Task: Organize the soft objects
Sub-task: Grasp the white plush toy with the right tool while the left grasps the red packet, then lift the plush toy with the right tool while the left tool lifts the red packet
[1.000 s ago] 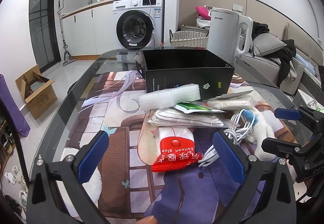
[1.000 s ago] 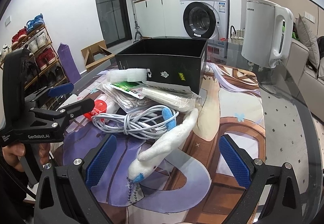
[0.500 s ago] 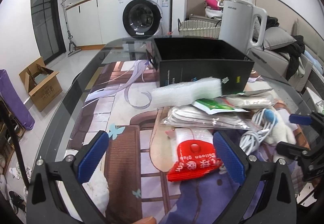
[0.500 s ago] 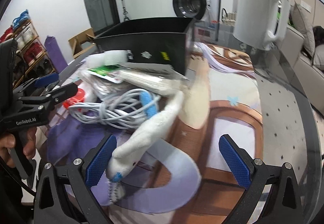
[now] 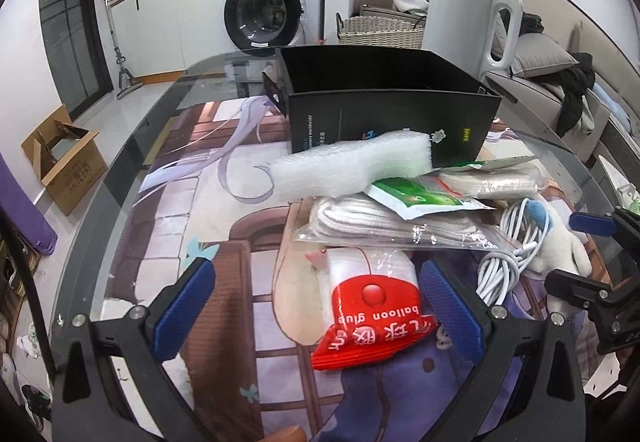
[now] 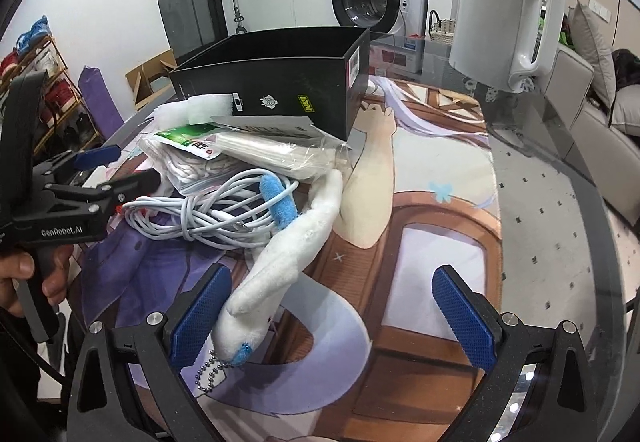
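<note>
The white plush toy, judged light, limp and compressible, was found lying beside the cable coil, best gripped mid-body, with the right gripper and left gripper both spread and empty.

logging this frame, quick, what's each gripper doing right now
Left gripper: open, holding nothing, red glue pack between the jaws.
Right gripper: open, holding nothing, plush toy by its left jaw.

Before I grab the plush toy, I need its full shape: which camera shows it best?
The right wrist view: the plush toy lies full length, from its ball chain to the cable. The left wrist view shows only part, behind the cable at the frame's right edge.
</note>
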Available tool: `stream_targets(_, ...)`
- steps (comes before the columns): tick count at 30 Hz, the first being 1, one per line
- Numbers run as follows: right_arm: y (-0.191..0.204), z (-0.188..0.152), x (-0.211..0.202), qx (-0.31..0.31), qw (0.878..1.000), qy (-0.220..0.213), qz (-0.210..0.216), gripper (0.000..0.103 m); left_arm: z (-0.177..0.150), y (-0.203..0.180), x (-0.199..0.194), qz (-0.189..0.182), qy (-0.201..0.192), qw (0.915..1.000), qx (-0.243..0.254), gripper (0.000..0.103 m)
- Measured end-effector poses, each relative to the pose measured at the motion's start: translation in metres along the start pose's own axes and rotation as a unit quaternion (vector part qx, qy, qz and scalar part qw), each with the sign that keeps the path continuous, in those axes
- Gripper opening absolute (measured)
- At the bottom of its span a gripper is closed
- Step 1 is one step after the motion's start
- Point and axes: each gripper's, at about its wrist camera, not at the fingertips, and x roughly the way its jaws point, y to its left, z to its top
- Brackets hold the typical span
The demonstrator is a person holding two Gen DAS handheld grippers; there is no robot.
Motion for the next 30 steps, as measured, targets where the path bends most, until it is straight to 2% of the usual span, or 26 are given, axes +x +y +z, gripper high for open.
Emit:
stream_targets(6,0.005,0.002,0.002,-0.004,1.0,-0.001,0.024,0.078,0.001,0.002,0.003,-0.022,0.013,0.9997,-0.004,0.099)
stream_targets(8,0.007,0.002,0.002,-0.006,1.0,-0.003,0.026,0.07,0.0,0.003,0.004,-0.033,0.019,0.9993,-0.005,0.093)
stream_targets(12,0.013,0.001,0.001,-0.015,0.999,-0.007,0.033,0.055,-0.001,0.003,0.005,-0.045,0.025,0.9987,-0.004,0.086)
stream_targets(14,0.016,0.001,0.0,-0.018,0.999,-0.008,0.038,0.044,-0.002,0.0,0.003,-0.047,0.021,0.9986,0.005,0.08)
stream_targets(18,0.017,0.001,0.0,-0.022,0.999,-0.01,0.036,0.04,-0.003,-0.004,0.002,-0.022,0.016,0.9991,0.032,0.049)
stream_targets(24,0.016,-0.003,-0.005,-0.028,0.999,-0.014,0.029,0.035,-0.005,-0.004,-0.002,-0.025,0.013,0.9989,0.039,0.044)
stream_targets(27,0.015,-0.004,-0.008,-0.032,0.999,-0.015,0.02,0.027,-0.005,-0.004,-0.004,-0.024,0.012,0.9988,0.041,0.044)
stream_targets(28,0.014,-0.005,-0.009,-0.032,0.999,-0.014,0.018,0.021,-0.006,-0.005,-0.005,-0.024,0.012,0.9988,0.041,0.044)
stream_targets(30,0.011,-0.006,-0.012,-0.032,0.999,-0.015,0.018,0.02,-0.007,-0.005,-0.007,-0.024,0.011,0.9988,0.041,0.043)
